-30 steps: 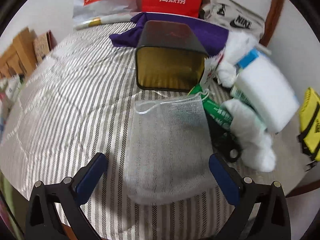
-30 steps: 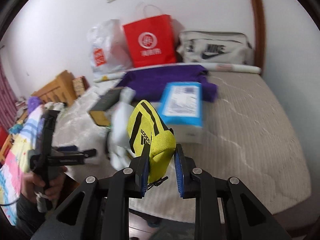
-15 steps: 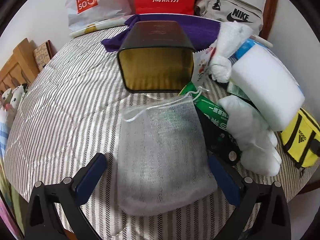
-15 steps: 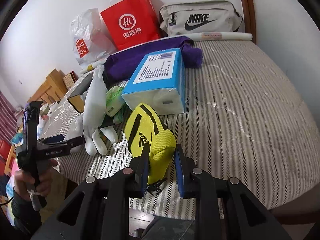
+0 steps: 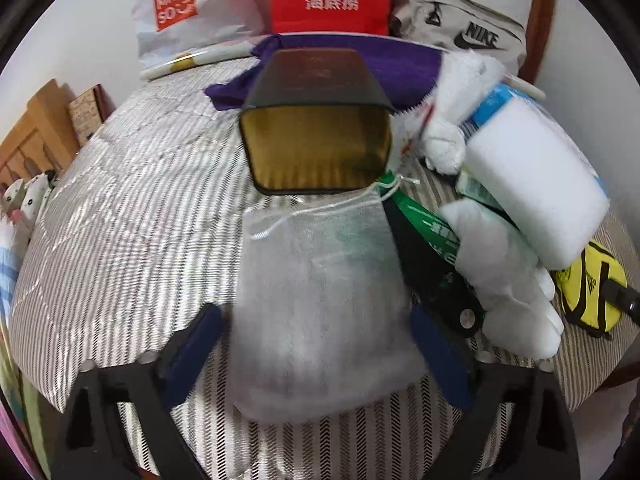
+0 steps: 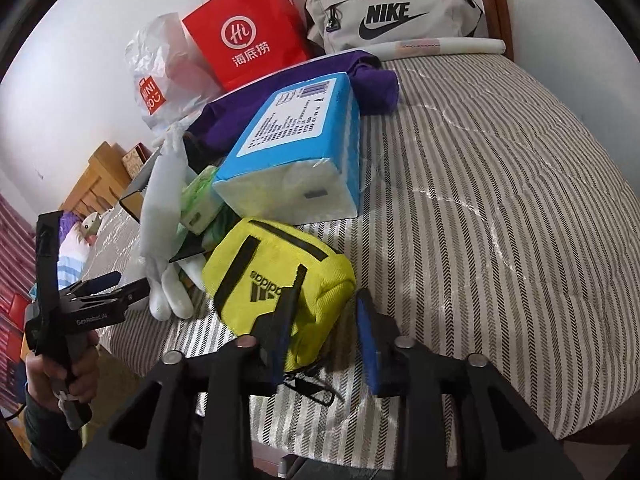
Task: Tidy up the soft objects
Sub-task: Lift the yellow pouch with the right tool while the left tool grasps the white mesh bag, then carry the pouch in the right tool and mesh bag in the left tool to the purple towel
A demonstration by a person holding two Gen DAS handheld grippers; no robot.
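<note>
A white mesh drawstring bag (image 5: 320, 300) lies flat on the striped bed (image 5: 132, 208). My left gripper (image 5: 316, 316) straddles its near end with the jaws closing; the blue pads stand at the bag's sides without squeezing it. A yellow Adidas pouch (image 6: 276, 276) rests on the bed near the front edge. My right gripper (image 6: 330, 292) is over it with the jaws opening. Its left finger still leans on the pouch and its right finger stands clear. The pouch (image 5: 588, 280) also shows at the far right of the left wrist view.
A black tin (image 5: 316, 152) with a gold inside lies open-mouthed behind the mesh bag. White gloves (image 5: 508, 280), a blue tissue pack (image 6: 296, 148), a green packet (image 5: 432, 228) and a purple cloth (image 6: 228, 120) crowd between them. Shopping bags and a Nike bag (image 6: 392, 16) line the wall.
My right gripper came down and set the yellow pouch on the bed, then its jaws spread off it. My left jaws narrowed around the mesh bag.
</note>
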